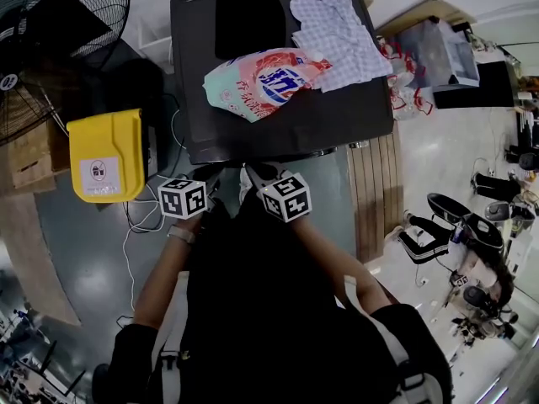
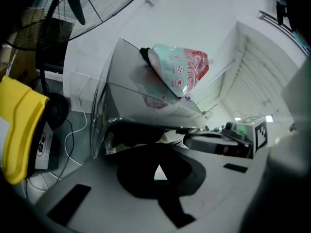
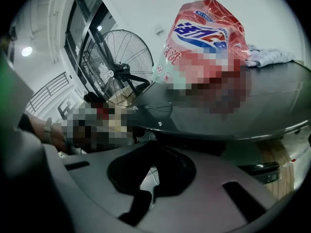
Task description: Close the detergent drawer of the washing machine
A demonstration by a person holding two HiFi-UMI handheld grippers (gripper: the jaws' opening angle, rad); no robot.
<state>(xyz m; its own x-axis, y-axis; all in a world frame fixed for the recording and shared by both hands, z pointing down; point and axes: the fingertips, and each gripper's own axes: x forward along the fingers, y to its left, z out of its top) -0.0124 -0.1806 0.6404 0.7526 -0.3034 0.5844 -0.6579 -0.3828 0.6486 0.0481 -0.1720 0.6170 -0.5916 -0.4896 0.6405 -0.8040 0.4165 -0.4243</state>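
Well, the dark washing-machine top (image 1: 337, 120), a surface carrying a pink-and-mint detergent pouch (image 1: 265, 82) and checked cloth (image 1: 337, 36), stands beside a black floor fan (image 1: 50, 32), with the left hand-held gripper (image 1: 212, 182) and right hand-held gripper (image 1: 255, 178) both closed and empty at its front edge, where the detergent drawer can't be made out.

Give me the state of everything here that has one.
Left gripper, shut, empty.
Right gripper, shut, empty.
Pouch, lying on the washer, capped.
Shirt, crumpled on the washer.
Black cloth, folded flat.
Yellow bin, lid closed.
Drawer, out of sight.
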